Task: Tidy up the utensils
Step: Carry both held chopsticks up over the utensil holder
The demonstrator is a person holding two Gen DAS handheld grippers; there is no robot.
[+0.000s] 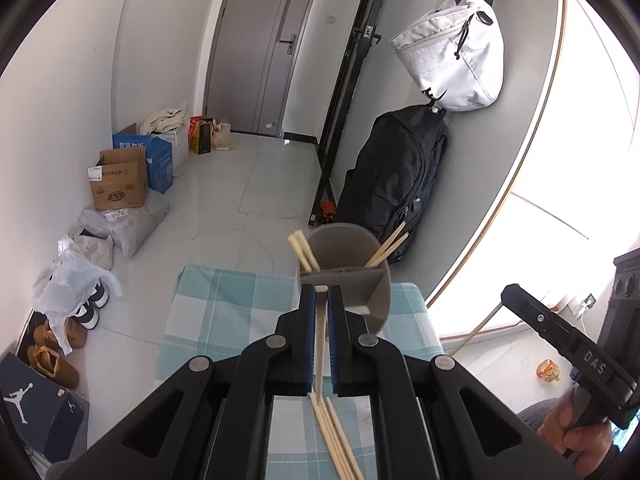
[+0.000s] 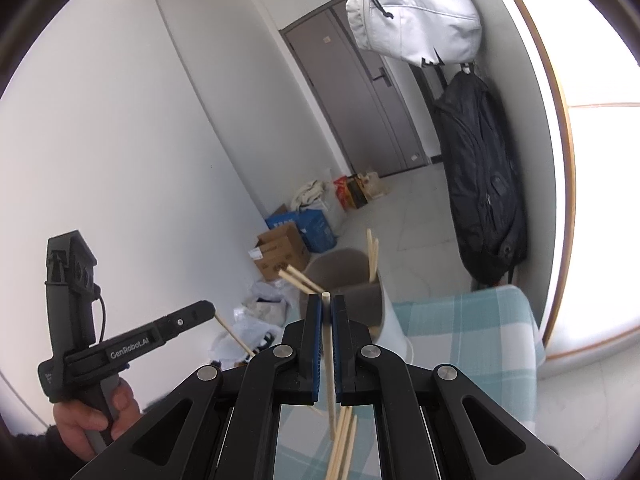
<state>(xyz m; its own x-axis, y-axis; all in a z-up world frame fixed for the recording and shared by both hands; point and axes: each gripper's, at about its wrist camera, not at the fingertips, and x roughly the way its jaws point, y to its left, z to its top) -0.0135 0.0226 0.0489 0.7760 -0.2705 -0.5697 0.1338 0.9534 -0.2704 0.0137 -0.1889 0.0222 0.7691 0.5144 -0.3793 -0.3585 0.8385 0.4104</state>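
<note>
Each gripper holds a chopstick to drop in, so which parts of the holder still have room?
The holder's near compartment looks empty. Behind the divider, chopsticks lean at the left and right edges; the middle between them is open. Loose chopsticks crowd the checked cloth near the grippers.

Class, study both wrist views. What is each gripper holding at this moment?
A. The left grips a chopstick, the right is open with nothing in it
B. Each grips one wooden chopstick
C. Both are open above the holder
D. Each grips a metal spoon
B: the left gripper and the right gripper are each shut on a pale chopstick, both near the grey utensil holder that already has chopsticks in it.
</note>
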